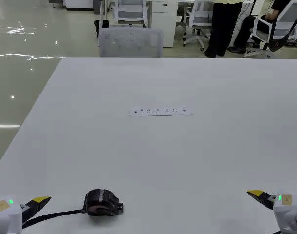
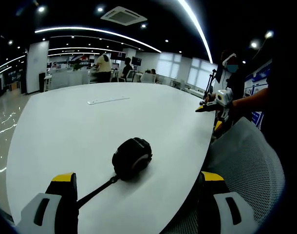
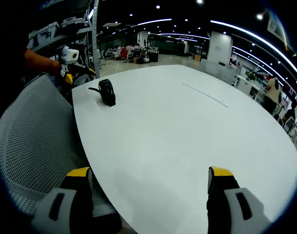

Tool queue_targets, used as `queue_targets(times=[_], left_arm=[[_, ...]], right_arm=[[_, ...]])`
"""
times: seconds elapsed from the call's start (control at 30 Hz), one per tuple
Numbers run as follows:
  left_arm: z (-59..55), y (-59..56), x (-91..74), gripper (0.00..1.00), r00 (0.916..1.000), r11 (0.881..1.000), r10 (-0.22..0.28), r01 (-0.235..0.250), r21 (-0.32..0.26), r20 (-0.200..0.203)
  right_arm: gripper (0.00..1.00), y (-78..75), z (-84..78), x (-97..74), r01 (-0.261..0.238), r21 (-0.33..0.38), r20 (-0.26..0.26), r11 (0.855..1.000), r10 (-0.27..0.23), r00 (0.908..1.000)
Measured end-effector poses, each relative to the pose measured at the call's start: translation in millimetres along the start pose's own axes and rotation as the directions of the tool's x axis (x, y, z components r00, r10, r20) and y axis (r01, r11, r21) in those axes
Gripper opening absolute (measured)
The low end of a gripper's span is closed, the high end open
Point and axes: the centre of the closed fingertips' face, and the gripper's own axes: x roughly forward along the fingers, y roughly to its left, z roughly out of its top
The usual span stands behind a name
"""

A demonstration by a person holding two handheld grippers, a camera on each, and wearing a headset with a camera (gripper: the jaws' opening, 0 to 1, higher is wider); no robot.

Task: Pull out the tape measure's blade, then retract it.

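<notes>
1. Head view: a rounded black tape measure (image 1: 102, 203) rested near the front edge of the smooth white table (image 1: 187, 156). Its thin black strap (image 1: 56, 214) trailed toward the left gripper (image 1: 40, 200).
2. A flat white socket strip (image 1: 160, 111) lay mid-table, well apart from it.
3. The left gripper view showed its yellow-tipped fingers (image 2: 64, 179) spread wide and empty, the tape measure just ahead between them.
4. The right gripper (image 3: 150, 171) had its fingers likewise parted on nothing, the tape measure far across the table. A grey mesh chair back (image 3: 31, 141) stood beside the table edge.
</notes>
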Motion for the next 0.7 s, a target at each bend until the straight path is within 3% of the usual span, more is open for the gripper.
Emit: queue_targets(times=[0.43, 0.7], left_arm=[[2.7, 2.2, 0.4, 1.0, 1.0, 1.0, -0.007, 0.007, 0.01, -0.006], [2.5, 2.7, 1.1, 1.0, 0.9991, 0.999, -0.027, 0.028, 0.041, -0.033]], right_arm=[[1.0, -1.3, 1.7, -0.7, 0.003, 0.009, -0.006, 1.0, -0.003, 1.0], [1.0, -3.3, 8.7, -0.9, 0.005, 0.003, -0.002, 1.0, -0.005, 1.0]])
